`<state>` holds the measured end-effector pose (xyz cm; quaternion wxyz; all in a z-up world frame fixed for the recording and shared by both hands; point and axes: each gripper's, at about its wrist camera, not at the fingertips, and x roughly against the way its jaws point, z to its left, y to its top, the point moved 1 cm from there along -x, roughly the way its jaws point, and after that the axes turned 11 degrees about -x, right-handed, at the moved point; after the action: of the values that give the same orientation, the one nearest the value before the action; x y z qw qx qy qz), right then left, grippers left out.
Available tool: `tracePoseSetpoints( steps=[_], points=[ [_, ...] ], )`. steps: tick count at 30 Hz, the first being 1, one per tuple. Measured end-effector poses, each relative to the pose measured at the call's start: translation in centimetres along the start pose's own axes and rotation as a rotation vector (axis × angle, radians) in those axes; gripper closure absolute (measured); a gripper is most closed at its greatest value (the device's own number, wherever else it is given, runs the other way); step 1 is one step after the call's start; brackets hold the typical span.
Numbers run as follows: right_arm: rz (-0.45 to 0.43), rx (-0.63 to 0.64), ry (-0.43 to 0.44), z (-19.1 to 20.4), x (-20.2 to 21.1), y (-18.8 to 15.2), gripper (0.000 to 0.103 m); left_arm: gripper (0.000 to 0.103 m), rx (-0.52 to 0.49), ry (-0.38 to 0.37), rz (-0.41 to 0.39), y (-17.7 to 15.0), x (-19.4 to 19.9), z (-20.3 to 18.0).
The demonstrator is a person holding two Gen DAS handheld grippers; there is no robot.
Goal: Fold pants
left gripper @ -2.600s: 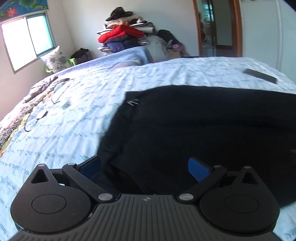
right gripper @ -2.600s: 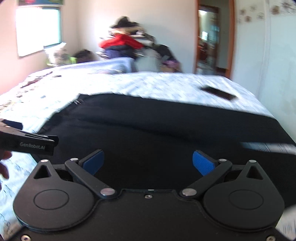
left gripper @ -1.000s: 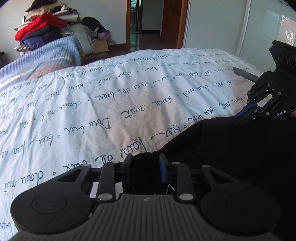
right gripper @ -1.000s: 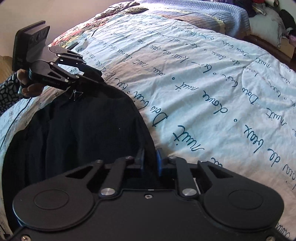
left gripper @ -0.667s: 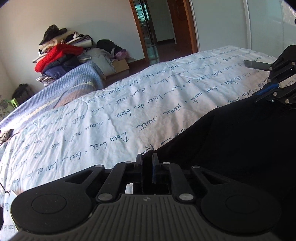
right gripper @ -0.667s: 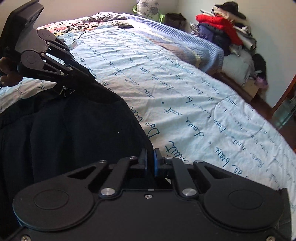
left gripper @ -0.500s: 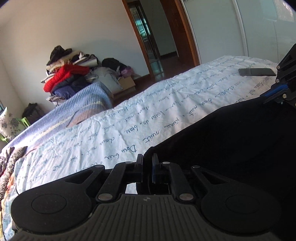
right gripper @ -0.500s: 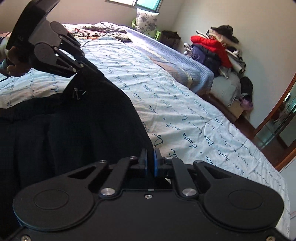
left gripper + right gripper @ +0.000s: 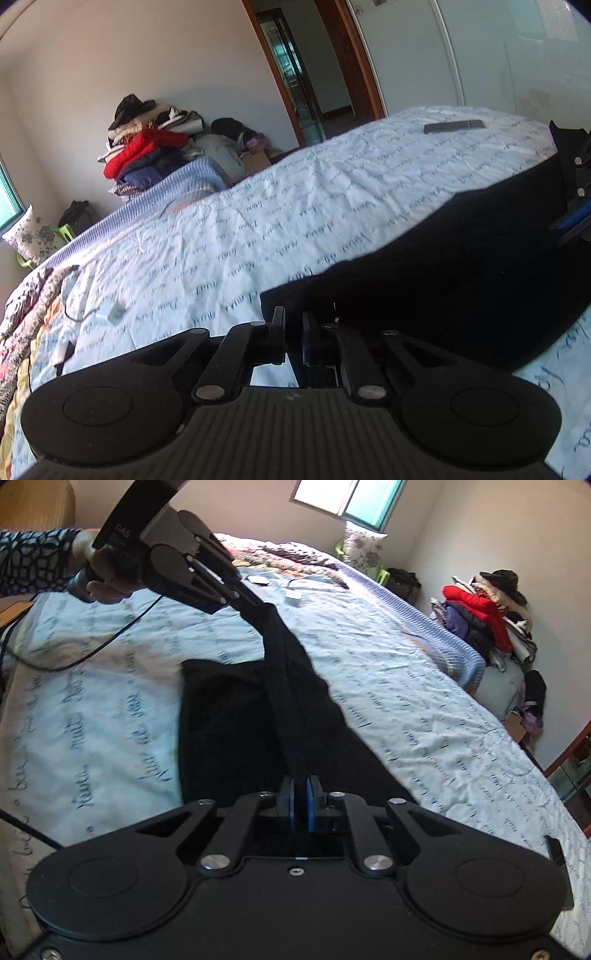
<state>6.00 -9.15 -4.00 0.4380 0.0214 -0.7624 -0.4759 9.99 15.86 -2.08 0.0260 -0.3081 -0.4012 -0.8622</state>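
The bed (image 9: 332, 192) with its script-print sheet carries everything. The pants (image 9: 258, 716), black, lie partly on the bed near its front edge, with one edge lifted off the sheet and stretched taut between your two tools. Your left tool (image 9: 255, 607) is clamped on the raised end of that edge, above the bed; your hand (image 9: 103, 576) is behind it. Your right tool (image 9: 300, 805) is pinched closed on the other end, lower over the bed. A heap of clothes (image 9: 147, 147) sits past the bed's far side. A phone (image 9: 453, 126) lies on the bed near its far corner, a small white adapter (image 9: 110, 313) on the sheet left of the pants.
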Motion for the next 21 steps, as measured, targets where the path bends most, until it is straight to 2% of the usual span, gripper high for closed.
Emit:
tracePoseSetpoints(
  steps=[4, 7, 10, 17, 19, 21],
  points=[
    [0.043, -0.032, 0.031, 2.2, -1.1, -1.8, 0.096, 0.091, 0.032, -0.012, 0.085, -2.9, -0.4, -0.9],
    [0.042, -0.034, 0.020, 2.9, -1.1, -2.0, 0.095, 0.091, 0.053, -0.008, 0.090, -4.2, 0.4, -1.2],
    [0.059, -0.067, 0.039, 3.1, -1.0, -2.5, 0.095, 0.091, 0.044, -0.020, 0.097, -4.6, 0.9, -1.6],
    [0.059, -0.036, 0.010, 4.8, -1.2, -3.4, 0.094, 0.090, -0.015, -0.018, 0.155, -4.8, 1.0, -2.9],
    [0.042, -0.067, -0.007, 4.7, -1.4, -3.6, 0.091, 0.082, -0.018, -0.019, 0.192, -4.6, 0.9, -2.7],
    [0.022, -0.106, -0.020, 4.6, -0.7, -3.8, 0.089, 0.080, -0.012, -0.001, 0.234, -4.7, 0.9, -2.3]
  ],
)
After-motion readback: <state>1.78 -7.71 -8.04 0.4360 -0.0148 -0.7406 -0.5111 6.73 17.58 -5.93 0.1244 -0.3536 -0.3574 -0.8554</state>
